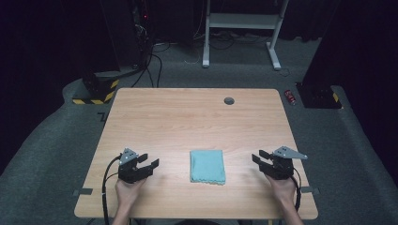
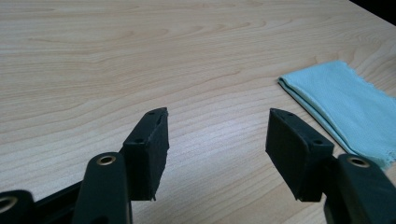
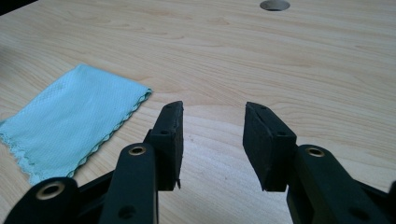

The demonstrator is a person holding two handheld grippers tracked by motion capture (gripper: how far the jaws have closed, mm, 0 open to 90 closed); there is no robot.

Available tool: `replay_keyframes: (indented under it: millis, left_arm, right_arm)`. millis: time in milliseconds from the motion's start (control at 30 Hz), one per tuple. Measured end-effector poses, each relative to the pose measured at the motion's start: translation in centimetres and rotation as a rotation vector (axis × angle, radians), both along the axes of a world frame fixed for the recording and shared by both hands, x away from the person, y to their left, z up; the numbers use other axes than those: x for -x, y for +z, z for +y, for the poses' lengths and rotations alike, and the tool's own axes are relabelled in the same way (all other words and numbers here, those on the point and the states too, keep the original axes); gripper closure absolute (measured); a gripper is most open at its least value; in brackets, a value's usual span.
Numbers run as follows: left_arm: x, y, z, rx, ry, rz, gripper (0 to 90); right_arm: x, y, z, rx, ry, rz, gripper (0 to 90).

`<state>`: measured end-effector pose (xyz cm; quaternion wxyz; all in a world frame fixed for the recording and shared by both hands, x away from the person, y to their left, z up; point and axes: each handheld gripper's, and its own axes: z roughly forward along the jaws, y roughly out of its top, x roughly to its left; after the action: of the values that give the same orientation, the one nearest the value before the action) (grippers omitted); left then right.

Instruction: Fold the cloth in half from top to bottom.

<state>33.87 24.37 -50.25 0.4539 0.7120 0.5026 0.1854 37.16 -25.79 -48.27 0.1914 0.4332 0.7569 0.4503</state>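
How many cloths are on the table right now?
1. A folded light-blue cloth lies flat on the wooden table, near the person's edge, between the left claw and the right claw, touching neither.

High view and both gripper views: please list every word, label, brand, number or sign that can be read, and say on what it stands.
No readable text on the table, the folded cloth or either hand-held gripper.
Red can on the floor: its label is too small to read.
Yellow-black hazard stripes on a stand base: a sign without words.
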Motion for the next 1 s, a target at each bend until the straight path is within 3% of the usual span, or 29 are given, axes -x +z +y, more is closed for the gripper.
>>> replay_keyframes:
  millis: [533, 1000]
  left_arm:
    - [-0.2, -0.9, 0.6, -0.017, 0.033, 0.021, 39.6]
    - [-0.6, -1.9, 1.0, -0.083, 0.070, 0.049, 39.6]
  right_arm:
    - [0.2, -1.1, -0.8, 0.033, -0.030, 0.030, 58.2]
    - [-0.1, -1.8, -0.2, 0.155, -0.040, 0.057, 57.0]
